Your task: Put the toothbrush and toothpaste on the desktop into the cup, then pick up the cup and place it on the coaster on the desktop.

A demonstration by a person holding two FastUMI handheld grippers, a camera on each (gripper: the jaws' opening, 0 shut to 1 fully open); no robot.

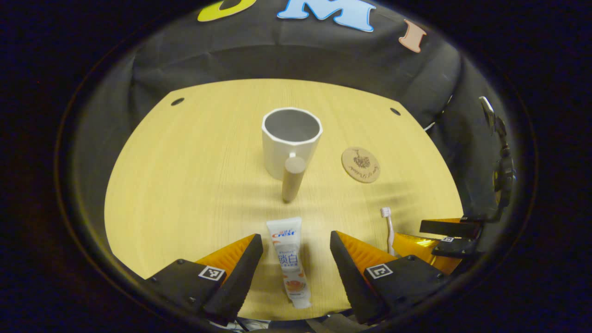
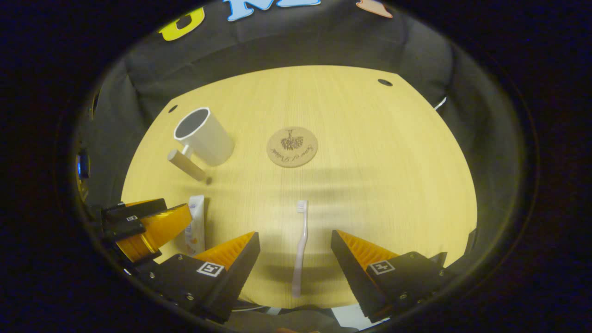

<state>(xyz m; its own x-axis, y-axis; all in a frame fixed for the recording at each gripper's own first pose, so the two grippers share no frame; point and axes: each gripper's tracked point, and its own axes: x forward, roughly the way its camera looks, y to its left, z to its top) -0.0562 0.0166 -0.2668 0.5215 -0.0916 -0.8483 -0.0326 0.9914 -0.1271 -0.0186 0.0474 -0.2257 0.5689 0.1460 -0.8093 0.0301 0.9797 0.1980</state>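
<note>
A white toothpaste tube (image 1: 289, 262) lies flat on the wooden desktop (image 1: 185, 185), lengthwise between the fingers of my open left gripper (image 1: 296, 240), which hovers over it without touching. Straight ahead stands a white cup (image 1: 290, 138) with a wooden handle (image 1: 292, 178) pointing toward me. A pale toothbrush (image 2: 301, 245) lies between the fingers of my open right gripper (image 2: 296, 238), bristles pointing away. The round cork coaster (image 2: 292, 146) sits beyond it, to the right of the cup (image 2: 206, 136). In the left gripper view the toothbrush (image 1: 388, 229) lies beside the right gripper (image 1: 444, 236).
The desktop (image 2: 393, 185) has small dark holes near its far corners (image 2: 385, 82). The black cloth wall closes the back and sides. In the right gripper view the left gripper (image 2: 138, 224) shows at the left, over the toothpaste (image 2: 196, 224).
</note>
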